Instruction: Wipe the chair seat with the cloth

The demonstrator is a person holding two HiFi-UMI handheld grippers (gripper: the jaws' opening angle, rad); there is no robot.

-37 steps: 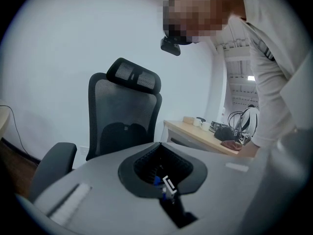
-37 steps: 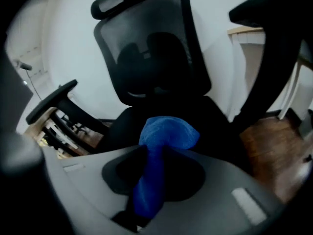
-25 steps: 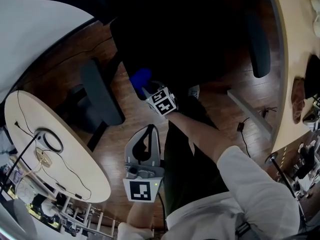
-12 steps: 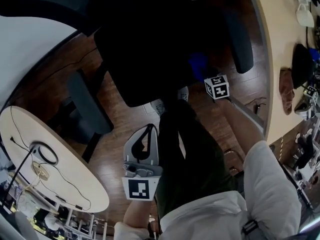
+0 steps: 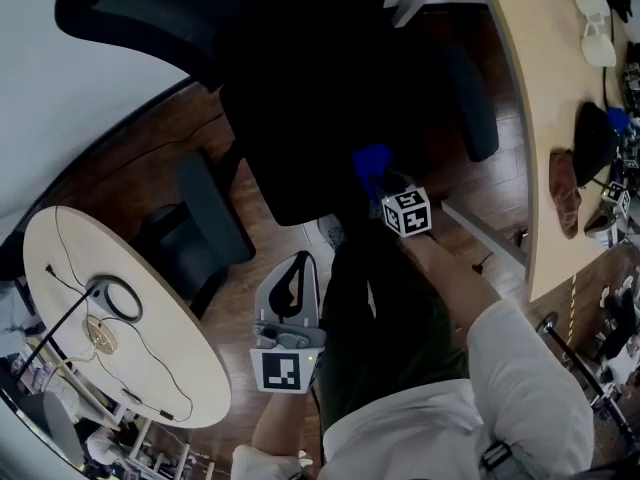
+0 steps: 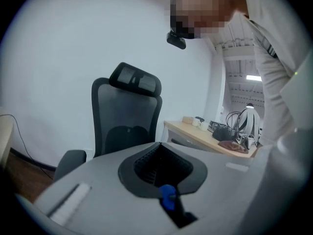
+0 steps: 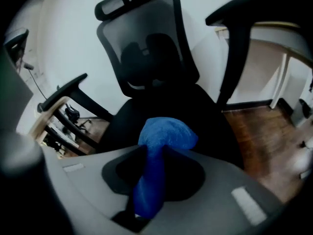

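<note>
Wiping looks under way: at frame centre the right gripper (image 5: 384, 188) clenches the cloth (image 5: 371, 162) at the seat's (image 5: 300, 108) lower-right edge, the left gripper (image 5: 291, 290) below idle, jaws closed empty; next, press down and sweep across.

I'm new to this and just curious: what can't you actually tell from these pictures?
- Head view: the seat is too dark to show dirt.
- Right gripper view: the cloth covers the spot where it would meet the seat, so contact is unclear.
- Head view: items on the desk are small and cut by the right edge.
</note>
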